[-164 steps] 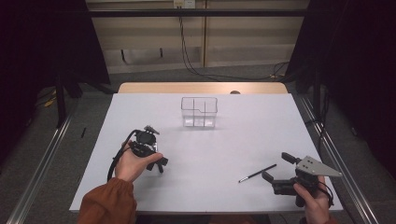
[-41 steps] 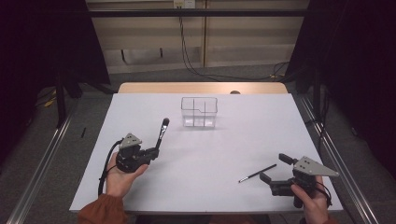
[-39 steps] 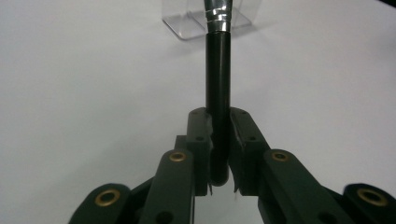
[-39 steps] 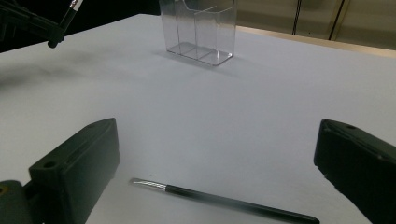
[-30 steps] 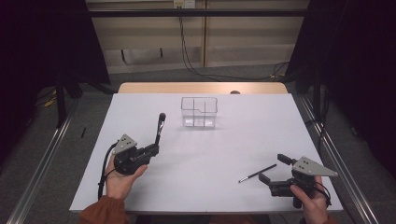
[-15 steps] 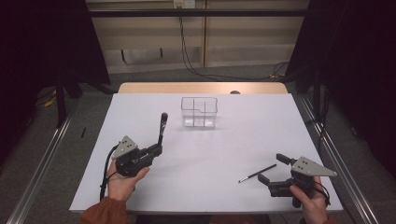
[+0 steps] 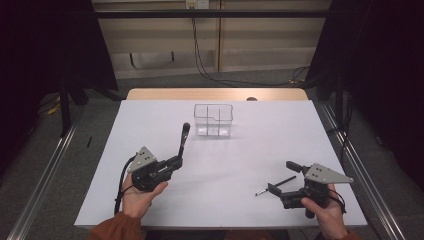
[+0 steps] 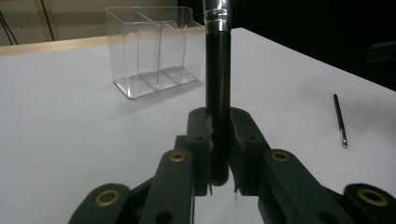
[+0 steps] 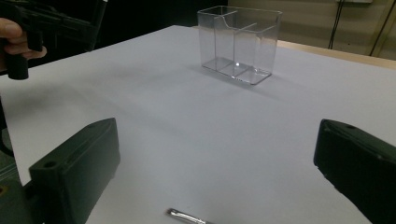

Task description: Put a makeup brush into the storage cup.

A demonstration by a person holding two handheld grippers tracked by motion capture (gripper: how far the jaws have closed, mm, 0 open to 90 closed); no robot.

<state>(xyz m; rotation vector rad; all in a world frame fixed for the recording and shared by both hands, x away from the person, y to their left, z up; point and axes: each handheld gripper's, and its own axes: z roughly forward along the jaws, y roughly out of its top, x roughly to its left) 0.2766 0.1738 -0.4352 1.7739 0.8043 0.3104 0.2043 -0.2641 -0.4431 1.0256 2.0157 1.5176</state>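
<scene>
Left gripper view shows my left gripper (image 8: 219, 154) pinching the lower end of the black makeup brush (image 8: 217, 84), which stands almost upright. To do this step well, I should carry the brush above the clear organizer (image 7: 214, 120), keep it vertical, and lower it into one compartment before I release. The brush has a glossy black handle with a silver ferrule. My right gripper (image 7: 285, 180) is spread wide near a thin pencil (image 7: 275, 185) lying on the white table (image 7: 250, 155).
</scene>
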